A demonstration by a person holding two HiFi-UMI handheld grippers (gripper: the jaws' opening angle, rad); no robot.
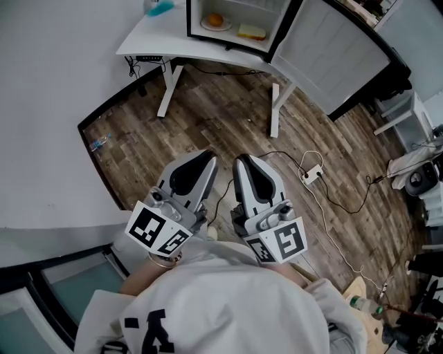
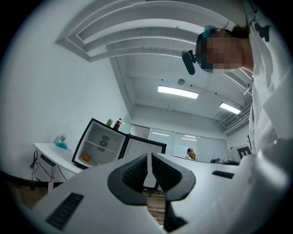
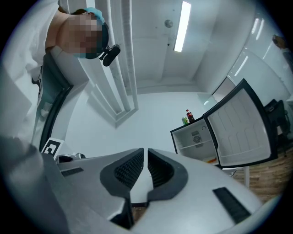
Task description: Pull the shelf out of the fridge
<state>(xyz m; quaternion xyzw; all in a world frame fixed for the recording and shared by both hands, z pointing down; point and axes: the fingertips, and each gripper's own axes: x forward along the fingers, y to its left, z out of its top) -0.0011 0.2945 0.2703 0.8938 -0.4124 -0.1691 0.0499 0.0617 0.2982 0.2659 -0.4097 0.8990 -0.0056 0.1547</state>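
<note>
Task not started, by my read. Small black-framed fridge [image 1: 239, 10] with a smooth white plastic interior sits on the white flat-topped counter [image 1: 149, 38], well away across the brown wood-plank floor [image 1: 228, 117]. Its door [image 1: 332, 48], with a white ribbed liner inside, stands wide open, so that step is done. Thin pale shelf [image 2: 100, 145] spans the cabinet about mid-height and looks fully seated. Too small to call the material; reads as a slim flat panel. Below it are a round white plate with an orange [image 1: 216, 21] and a yellow rectangular block [image 1: 251, 31], maybe sponge or bread. On the fridge roof: a green can and a dark bottle with a red cap [image 3: 187, 115]. Left gripper [image 1: 199, 164] and right gripper [image 1: 248, 167] are held side by side close to the person's chest, pointing toward the fridge. Both have jaws closed to a hairline slit with nothing between them, gripping nothing. Gripper bodies are glossy grey-white moulded shells; the pads [image 3: 128, 170] are black, ribbed, rubber-looking and curved. Left to do: close the distance, open a gripper, pinch the shelf's front edge, draw it straight out. Can't tell from this range whether anything sits on the shelf. White power strip with cable [image 1: 311, 173] lies on the floor, right of the path.
</note>
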